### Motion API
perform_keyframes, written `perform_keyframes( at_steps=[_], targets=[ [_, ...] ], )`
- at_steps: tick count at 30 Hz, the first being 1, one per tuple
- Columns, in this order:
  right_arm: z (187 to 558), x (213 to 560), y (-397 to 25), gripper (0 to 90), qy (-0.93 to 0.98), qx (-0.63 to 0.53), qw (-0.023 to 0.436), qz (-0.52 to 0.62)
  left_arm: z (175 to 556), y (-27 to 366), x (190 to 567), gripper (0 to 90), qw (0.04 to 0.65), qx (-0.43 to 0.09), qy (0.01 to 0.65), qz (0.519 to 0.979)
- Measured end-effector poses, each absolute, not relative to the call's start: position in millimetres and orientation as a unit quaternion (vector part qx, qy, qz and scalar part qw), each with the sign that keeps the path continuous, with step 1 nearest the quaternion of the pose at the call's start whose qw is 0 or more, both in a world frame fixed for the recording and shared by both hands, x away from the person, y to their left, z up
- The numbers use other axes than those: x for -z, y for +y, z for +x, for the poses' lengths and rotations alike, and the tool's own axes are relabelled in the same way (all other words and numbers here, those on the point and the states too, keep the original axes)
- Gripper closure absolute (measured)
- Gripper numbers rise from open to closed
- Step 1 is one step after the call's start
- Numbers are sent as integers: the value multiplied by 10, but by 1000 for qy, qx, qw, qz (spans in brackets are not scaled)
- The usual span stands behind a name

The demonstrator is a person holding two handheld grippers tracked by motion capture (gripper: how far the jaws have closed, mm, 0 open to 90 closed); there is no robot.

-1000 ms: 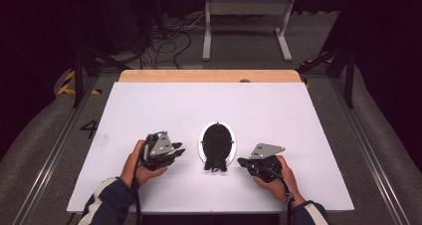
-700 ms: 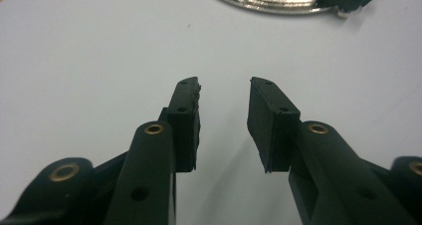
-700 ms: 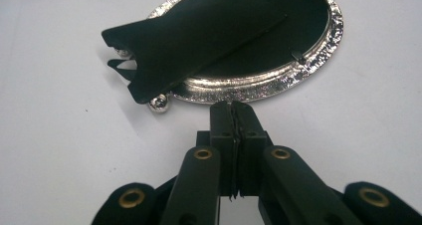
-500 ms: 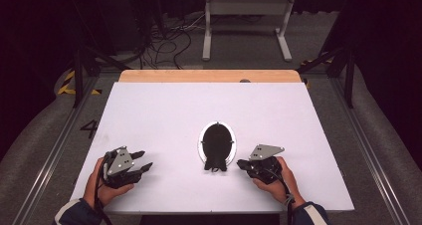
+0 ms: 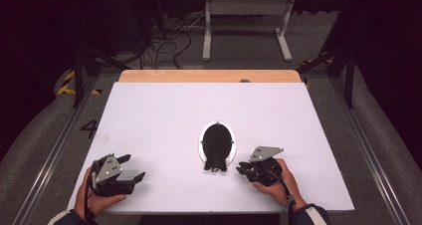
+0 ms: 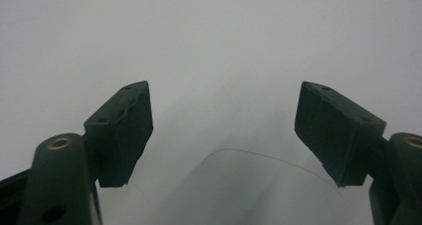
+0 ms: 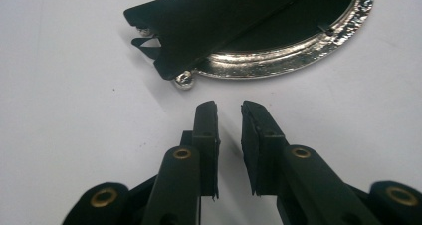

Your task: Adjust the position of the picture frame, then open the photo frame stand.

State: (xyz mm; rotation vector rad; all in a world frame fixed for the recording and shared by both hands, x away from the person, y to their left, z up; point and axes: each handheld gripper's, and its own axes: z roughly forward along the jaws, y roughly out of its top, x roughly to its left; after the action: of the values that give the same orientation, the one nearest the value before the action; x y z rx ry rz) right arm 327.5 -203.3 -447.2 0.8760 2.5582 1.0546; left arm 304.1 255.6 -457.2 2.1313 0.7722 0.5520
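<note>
Silver-rimmed and oval, the picture frame (image 5: 217, 144) lies back-up a little toward six o'clock from the middle of the white table (image 5: 164, 115). Its back is matte black, with a black stand flap (image 7: 209, 21) lifted off it and a small silver knob on the bright, hammered rim. The right gripper (image 7: 229, 116), jaws nearly together and gripping nothing, rests just beside the frame at its four o'clock. The left gripper (image 5: 133, 168), jaws wide apart, sits well apart at eight o'clock.
</note>
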Motion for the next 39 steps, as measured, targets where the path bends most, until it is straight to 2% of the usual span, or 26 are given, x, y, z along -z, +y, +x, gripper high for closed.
perform_keyframes(
  at_steps=[8, 16, 32, 39],
  targets=[
    [3277, 4501, -1943, 691, 882, -358, 102, 290, 3073, 2548, 4596, 206, 395, -211, 309, 839],
    [3262, 4529, -1837, 682, 886, -358, 91, 279, 3086, 2499, 4599, 202, 396, -203, 302, 843],
    [3313, 4499, -1619, 688, 898, -330, 103, 273, 3091, 2465, 4603, 203, 394, -204, 303, 843],
    [3346, 4519, -1649, 682, 881, -356, 76, 302, 3091, 2435, 4621, 203, 390, -199, 303, 846]
  ],
)
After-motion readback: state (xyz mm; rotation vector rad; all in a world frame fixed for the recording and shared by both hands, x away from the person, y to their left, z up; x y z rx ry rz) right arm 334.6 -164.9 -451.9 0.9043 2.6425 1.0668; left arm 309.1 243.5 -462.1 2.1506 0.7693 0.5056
